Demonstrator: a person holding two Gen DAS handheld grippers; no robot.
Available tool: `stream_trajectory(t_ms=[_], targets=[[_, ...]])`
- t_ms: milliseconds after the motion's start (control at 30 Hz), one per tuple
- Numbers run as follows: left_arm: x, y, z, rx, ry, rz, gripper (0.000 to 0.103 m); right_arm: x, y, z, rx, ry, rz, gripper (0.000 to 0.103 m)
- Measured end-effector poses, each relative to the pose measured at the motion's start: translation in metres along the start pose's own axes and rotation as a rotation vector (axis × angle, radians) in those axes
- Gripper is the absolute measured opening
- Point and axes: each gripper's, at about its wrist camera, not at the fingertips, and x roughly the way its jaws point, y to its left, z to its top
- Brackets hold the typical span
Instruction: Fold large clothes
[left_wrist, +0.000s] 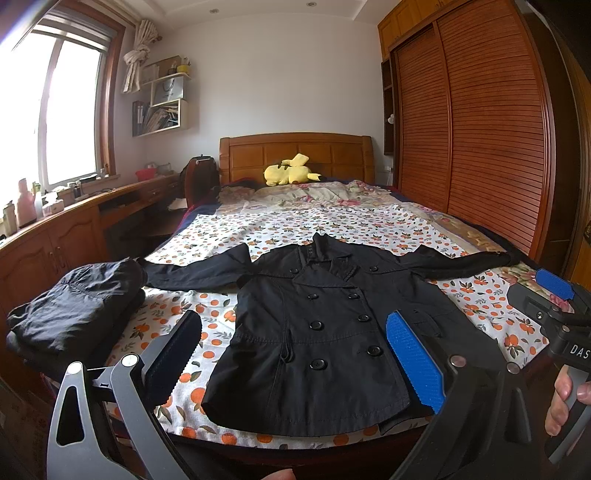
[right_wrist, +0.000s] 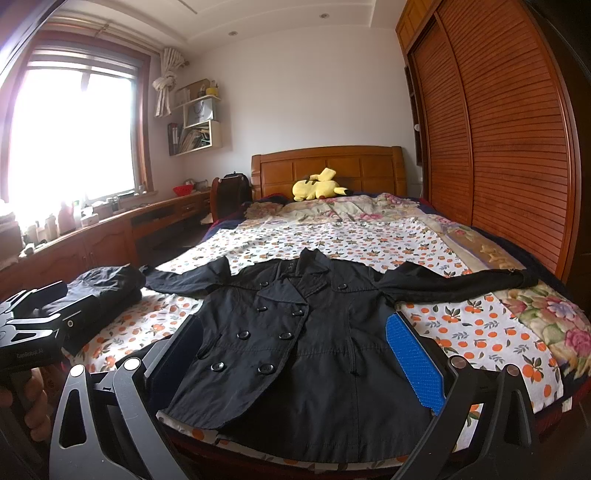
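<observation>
Coat (left_wrist: 317, 325) lay spread flat, front up, sleeves out, at the bed's (left_wrist: 332, 221) near end, unfolded; a folded dark garment (left_wrist: 74, 310) sat left. Left gripper (left_wrist: 295, 354) and right gripper (right_wrist: 295, 358) hung released, empty.

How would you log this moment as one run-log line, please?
left gripper: open, empty | right gripper: open, empty | black coat: spread flat on bed, unfolded

Grey tool (left_wrist: 295, 362), blue ribbed pads (left_wrist: 413, 363), silver screws
</observation>
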Motion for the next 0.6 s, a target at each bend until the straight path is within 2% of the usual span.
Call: stream_trajectory(t_ms=[600], targets=[[-0.0019, 0.0006, 0.0027, 0.0, -0.003, -0.002, 0.101, 0.0002, 0.0008, 0.0002, -0.001, 0.001, -0.001, 0.096]])
